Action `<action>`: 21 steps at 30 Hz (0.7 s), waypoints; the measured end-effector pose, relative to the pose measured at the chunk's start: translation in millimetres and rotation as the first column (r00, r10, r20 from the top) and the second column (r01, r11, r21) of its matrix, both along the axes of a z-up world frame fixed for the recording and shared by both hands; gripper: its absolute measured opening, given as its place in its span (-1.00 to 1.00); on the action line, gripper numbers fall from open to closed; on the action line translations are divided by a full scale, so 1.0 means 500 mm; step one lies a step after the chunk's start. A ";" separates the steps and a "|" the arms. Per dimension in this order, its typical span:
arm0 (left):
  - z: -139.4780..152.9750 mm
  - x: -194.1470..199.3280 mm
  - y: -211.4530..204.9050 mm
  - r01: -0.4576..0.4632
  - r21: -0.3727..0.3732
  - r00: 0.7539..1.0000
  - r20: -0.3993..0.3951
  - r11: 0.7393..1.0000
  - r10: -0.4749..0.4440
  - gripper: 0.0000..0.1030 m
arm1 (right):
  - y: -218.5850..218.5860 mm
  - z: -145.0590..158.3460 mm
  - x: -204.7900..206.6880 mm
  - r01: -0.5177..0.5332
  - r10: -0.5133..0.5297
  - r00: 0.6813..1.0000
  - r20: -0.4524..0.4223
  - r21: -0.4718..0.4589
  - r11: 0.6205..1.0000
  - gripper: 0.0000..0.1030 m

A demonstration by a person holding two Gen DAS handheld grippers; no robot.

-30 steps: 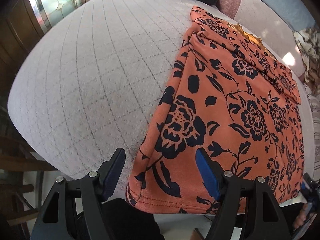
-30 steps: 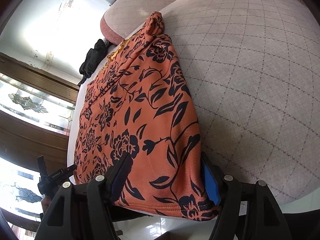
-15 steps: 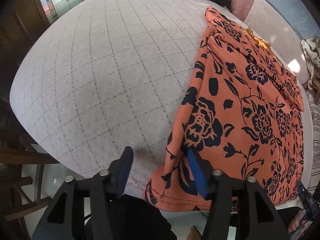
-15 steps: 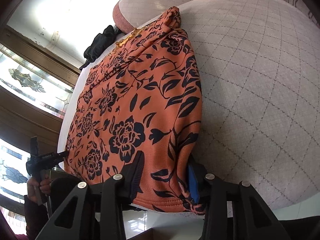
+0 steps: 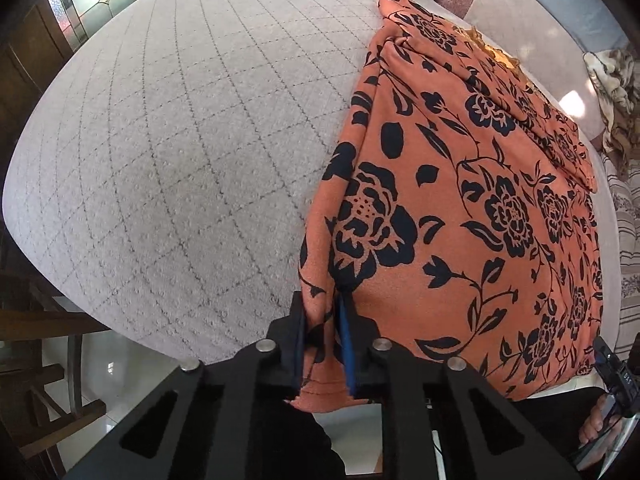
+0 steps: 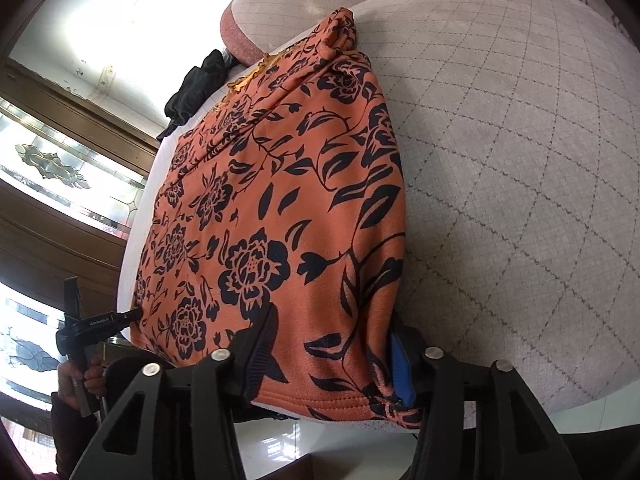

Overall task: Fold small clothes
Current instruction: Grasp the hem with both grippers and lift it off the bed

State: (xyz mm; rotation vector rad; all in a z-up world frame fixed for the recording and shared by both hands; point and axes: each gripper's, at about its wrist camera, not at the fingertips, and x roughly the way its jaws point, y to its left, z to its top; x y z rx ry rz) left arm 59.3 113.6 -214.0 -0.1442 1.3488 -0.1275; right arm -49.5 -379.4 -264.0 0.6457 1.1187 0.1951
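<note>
An orange garment with black flowers (image 5: 460,208) lies flat on a grey quilted bed (image 5: 180,140). My left gripper (image 5: 324,340) is shut on its near left hem corner, pinching a fold of cloth. In the right wrist view the same garment (image 6: 280,220) runs away from me. My right gripper (image 6: 332,356) straddles the near right hem corner with its jaws apart around the cloth; the blue pad (image 6: 400,372) sits at the garment's right edge.
A dark garment (image 6: 196,84) lies at the far end of the bed by a pink bolster (image 6: 240,36). A patterned cloth (image 5: 616,92) lies at the far right. The bed's near edge (image 5: 140,344) drops to a glossy floor. Wooden cabinets with glass stand to the left.
My left gripper slid onto the left hem corner and closed on it. My right gripper moved closer over the right hem corner and its jaws narrowed slightly.
</note>
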 end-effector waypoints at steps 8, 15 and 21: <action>-0.009 -0.013 -0.007 0.046 -0.010 0.999 -0.011 0.999 -0.046 -0.75 | 0.031 0.009 -0.007 -0.054 0.053 0.999 -0.011 -0.137 0.989 -0.77; 0.032 0.046 -0.003 0.065 -0.069 0.998 0.017 0.995 -0.064 -0.86 | 0.000 0.061 0.016 -0.043 0.043 0.997 0.064 0.000 0.999 -0.81; 0.133 0.170 -0.026 0.100 -0.186 0.993 0.084 0.977 -0.085 -0.86 | -0.045 0.157 0.119 -0.030 0.002 0.983 0.181 0.148 0.989 -0.82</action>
